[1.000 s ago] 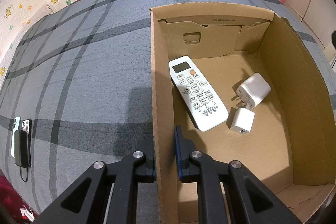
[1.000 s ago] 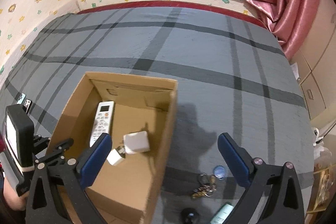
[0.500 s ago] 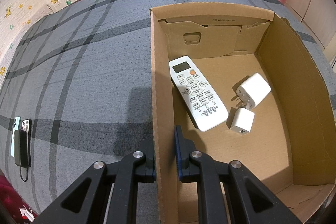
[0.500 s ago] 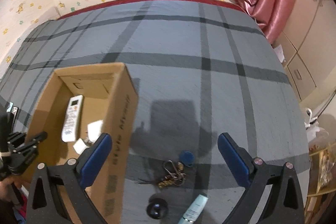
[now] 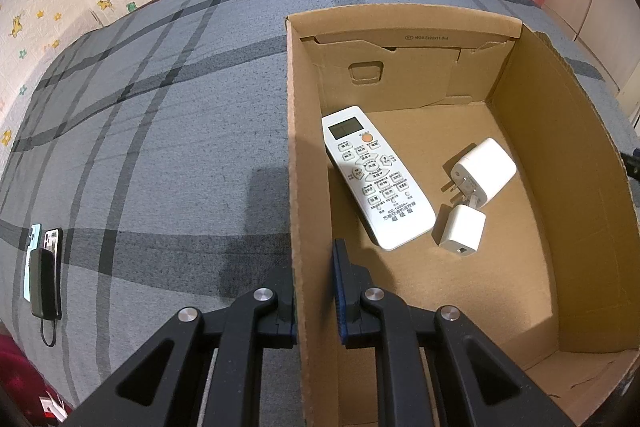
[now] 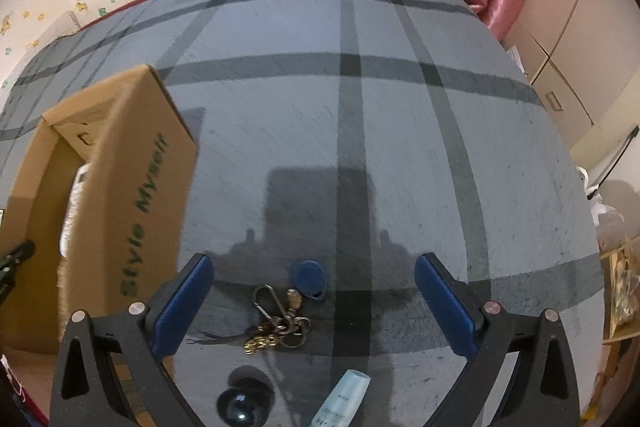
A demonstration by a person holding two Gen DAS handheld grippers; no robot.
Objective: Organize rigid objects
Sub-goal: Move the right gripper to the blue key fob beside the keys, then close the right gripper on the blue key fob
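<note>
Grey plaid bed [image 6: 400, 147]: box [image 5: 560, 187], keys [image 6: 280, 323], phones [image 5: 42, 259].

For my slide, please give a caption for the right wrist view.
Open right gripper above a key bunch beside the cardboard box.

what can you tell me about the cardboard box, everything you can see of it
The cardboard box is plain brown corrugated card, open-topped, standing upright on the grey plaid bedcover. Its outer side bears green lettering. Inside lie a white remote and two white chargers. The left gripper is shut on its near-left wall, one finger inside, one outside.
</note>
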